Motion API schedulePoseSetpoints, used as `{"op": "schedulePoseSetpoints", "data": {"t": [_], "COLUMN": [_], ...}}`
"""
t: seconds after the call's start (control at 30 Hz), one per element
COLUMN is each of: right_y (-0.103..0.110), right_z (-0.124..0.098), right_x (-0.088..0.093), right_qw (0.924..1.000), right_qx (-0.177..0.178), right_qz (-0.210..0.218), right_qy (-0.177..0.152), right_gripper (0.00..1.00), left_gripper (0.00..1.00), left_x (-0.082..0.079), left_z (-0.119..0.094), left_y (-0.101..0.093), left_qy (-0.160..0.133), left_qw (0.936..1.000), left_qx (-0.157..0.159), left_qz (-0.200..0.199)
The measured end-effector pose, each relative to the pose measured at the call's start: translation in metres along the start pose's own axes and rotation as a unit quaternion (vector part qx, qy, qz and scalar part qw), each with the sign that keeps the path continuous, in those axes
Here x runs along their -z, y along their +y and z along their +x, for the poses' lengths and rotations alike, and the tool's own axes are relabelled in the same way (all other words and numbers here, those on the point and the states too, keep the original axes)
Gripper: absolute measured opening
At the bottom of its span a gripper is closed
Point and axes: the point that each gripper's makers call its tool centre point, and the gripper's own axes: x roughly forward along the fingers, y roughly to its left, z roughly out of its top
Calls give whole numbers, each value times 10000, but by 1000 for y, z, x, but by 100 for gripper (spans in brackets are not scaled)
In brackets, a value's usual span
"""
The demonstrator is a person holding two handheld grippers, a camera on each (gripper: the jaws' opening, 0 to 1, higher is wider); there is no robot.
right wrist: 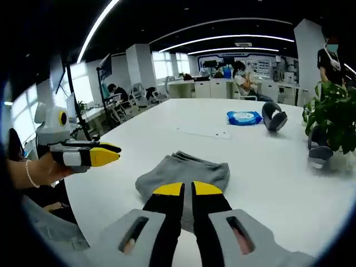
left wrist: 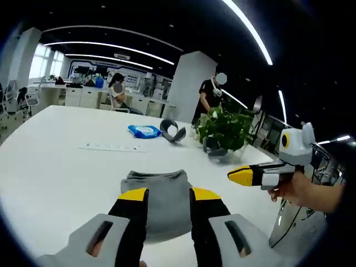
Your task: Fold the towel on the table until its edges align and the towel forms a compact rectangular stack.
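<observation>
**Checking the fold before we call it done**

The grey towel [left wrist: 158, 200] lies on the white desk [left wrist: 50, 167], already folded into a thick, roughly rectangular bundle with layered edges showing along its far side. In the right gripper view the same towel [right wrist: 186, 172] sits just ahead of our jaws, its left corner spreading a little looser than the rest.

Our left gripper [left wrist: 168, 194] hovers over the near part of the towel with a gap between its yellow tips and nothing in them. Our right gripper [right wrist: 187, 189] has its tips almost together, also empty; seen from the left gripper view it hangs to the side of the towel, above the desk, held by a hand [left wrist: 303, 192].

We judge the task to be near its end, so the step in hand is tidying. To do it well, we should:

- compare the stacked edges on the far side and nudge any layer that sticks out
- press the loose corner flat instead of lifting the whole bundle
- keep both grippers low and slow so the layers do not slide apart

The plant [left wrist: 225, 128], the blue packet [left wrist: 144, 131] and the grey headset [left wrist: 173, 131] stand well apart from the towel and need no attention.
</observation>
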Motion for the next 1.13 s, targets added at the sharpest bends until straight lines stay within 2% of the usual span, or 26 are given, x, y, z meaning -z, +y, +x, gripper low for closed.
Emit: {"op": "schedulePoseSetpoints", "data": {"t": [0.17, 0.27, 0.43, 0.5, 0.6, 0.63, 0.73, 0.83, 1.13], "right_y": [7, 3, 5, 8, 3, 2, -1, -2, 2], "right_z": [-31, -45, -49, -47, -47, -47, -44, -44, -45], "right_x": [1, 5, 16, 21, 23, 24, 24, 24, 25], "right_qw": [9991, 9983, 9979, 9978, 9957, 9954, 9963, 9961, 9967], "right_qx": [-33, 195, 110, 51, 323, 352, 309, 362, 341], "right_qz": [152, 31, -41, 18, -140, -128, -124, -207, -254], "right_qy": [-393, -557, -632, -664, -858, -881, -793, -772, -692], "right_gripper": [22, 32, 61, 74, 95, 99, 100, 100, 99], "left_gripper": [53, 67, 89, 97, 100, 100, 100, 100, 100], "left_x": [-4, -4, -9, -6, -1, 1, 7, 13, 23], "left_z": [-36, -52, -61, -61, -60, -61, -60, -58, -56], "left_y": [-3, 0, 11, 18, 24, 25, 25, 27, 26], "left_qy": [-487, -706, -922, -964, -842, -818, -691, -550, -314], "left_qw": [9987, 9971, 9938, 9918, 9911, 9908, 9913, 9900, 9917], "left_qx": [-110, -270, -575, -775, -914, -960, -985, -1050, -1008], "left_qz": [-54, 98, 213, 315, 468, 491, 541, 759, 735]}}
